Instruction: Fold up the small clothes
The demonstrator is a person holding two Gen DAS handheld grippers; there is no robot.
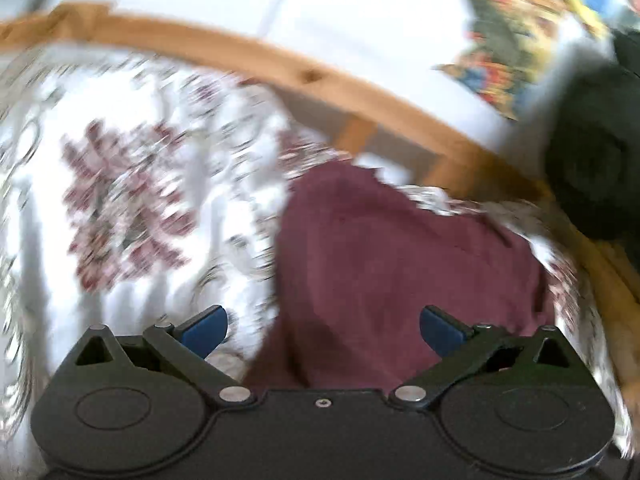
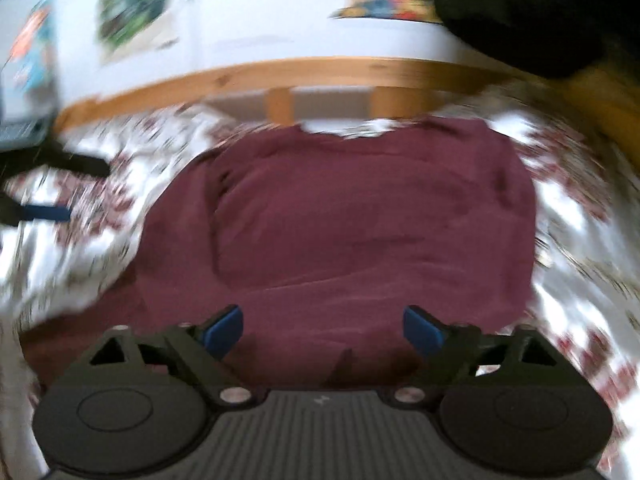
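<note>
Both tools, left tool and right tool, gape empty over the maroon garment (probably a sweater); pinch its near hem evenly.

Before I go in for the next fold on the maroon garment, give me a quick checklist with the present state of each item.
1. Left gripper empty, jaws wide apart: ok.
2. Right gripper empty, jaws apart: ok.
3. Maroon garment lies on the patterned bedspread, nothing on top of it: ok.
4. Garment lies flat: not ok, there are creases, and a layer seems folded over its middle.
5. Near hem under the right gripper reachable: cannot tell, the gripper body hides it.
6. Garment clear of the wooden bed rail: ok, its far edge stops short of the rail.
</note>
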